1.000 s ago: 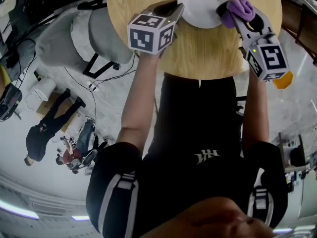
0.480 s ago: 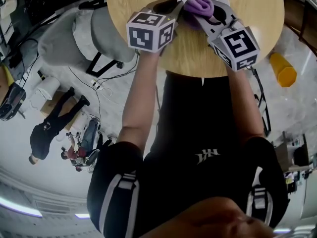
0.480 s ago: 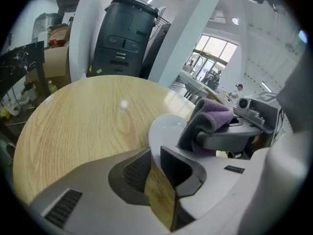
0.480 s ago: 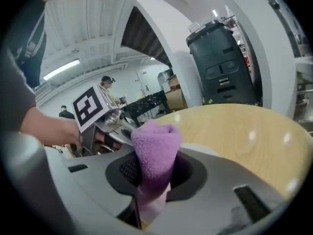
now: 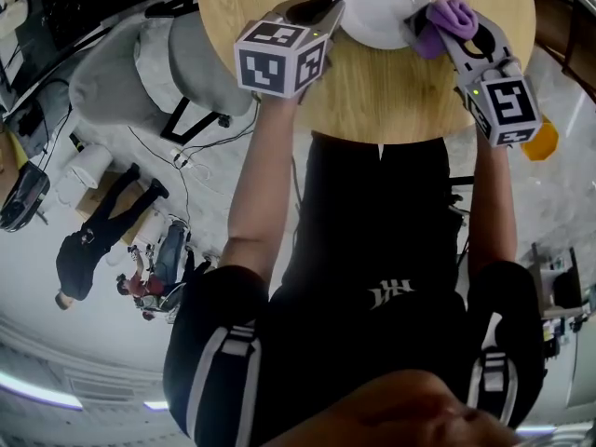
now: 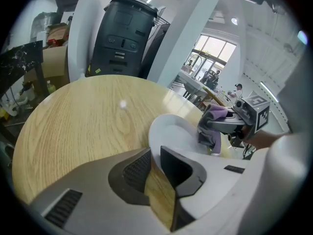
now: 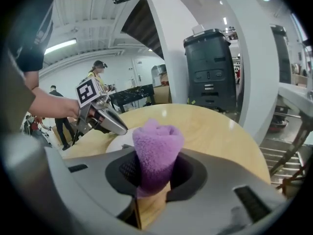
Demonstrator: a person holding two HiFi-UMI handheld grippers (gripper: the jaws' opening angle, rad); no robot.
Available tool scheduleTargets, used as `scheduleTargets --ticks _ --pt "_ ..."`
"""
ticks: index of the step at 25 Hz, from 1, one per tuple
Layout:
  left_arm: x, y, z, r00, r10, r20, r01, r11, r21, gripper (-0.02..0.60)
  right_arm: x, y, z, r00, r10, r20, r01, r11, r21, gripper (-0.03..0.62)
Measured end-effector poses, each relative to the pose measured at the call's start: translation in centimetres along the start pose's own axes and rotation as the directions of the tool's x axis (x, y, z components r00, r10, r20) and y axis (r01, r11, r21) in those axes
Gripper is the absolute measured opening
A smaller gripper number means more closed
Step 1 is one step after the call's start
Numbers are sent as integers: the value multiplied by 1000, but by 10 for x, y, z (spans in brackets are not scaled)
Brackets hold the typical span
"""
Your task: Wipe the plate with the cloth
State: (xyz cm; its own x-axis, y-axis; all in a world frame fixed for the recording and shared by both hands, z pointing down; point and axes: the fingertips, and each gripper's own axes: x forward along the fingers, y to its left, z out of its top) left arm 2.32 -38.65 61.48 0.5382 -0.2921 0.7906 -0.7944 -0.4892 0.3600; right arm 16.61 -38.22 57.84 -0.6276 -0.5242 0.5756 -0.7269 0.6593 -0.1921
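- As I am looking down over the person's shoulders in the head view, the left gripper (image 5: 332, 14) is gripping the near-left rim of the white plate (image 5: 382, 3), which is sitting at the far edge of the round wooden table (image 5: 372, 96). The right gripper (image 5: 430, 23) is hanging just off the plate's right rim with the purple cloth (image 5: 451, 17) bunched in its tip. To my eye one tool is pinning the plate so that the other can rub it without pushing it along.
- In the left gripper view, the jaws of the left gripper (image 6: 155, 163) are closing on the plate (image 6: 173, 131), with its rim running between the two pads. Across the dish the cloth (image 6: 212, 127) is drooping from the right gripper (image 6: 221, 125) at the far rim; whether it is touching the plate I cannot tell.
- In the right gripper view, the right gripper (image 7: 153, 174) is pinching the cloth (image 7: 157, 148), which is standing up as a rolled wad between its jaws. That hold is leaving plenty of soft material free for wiping. Beyond it, the left gripper (image 7: 111, 123) is holding the plate (image 7: 119, 142).
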Motion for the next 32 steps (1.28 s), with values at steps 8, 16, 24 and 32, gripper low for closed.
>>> scheduleTargets --ticks 8,16,24,32 --pt "2 -1 3 1000 -6 -1 6 1000 8 74 -12 -12 -1 999 -53 -8 52 998 -24 95" --pt "2 1 1 1000 -15 -1 15 1000 14 74 -3 32 40 990 52 133 -50 999 -19 94" --pt "2 0 2 999 -29 18 28 999 42 75 26 48 51 979 87 186 -94 995 29 95" --pt "-7 7 12 998 -22 64 17 996 83 78 28 42 53 981 55 186 -60 998 19 95"
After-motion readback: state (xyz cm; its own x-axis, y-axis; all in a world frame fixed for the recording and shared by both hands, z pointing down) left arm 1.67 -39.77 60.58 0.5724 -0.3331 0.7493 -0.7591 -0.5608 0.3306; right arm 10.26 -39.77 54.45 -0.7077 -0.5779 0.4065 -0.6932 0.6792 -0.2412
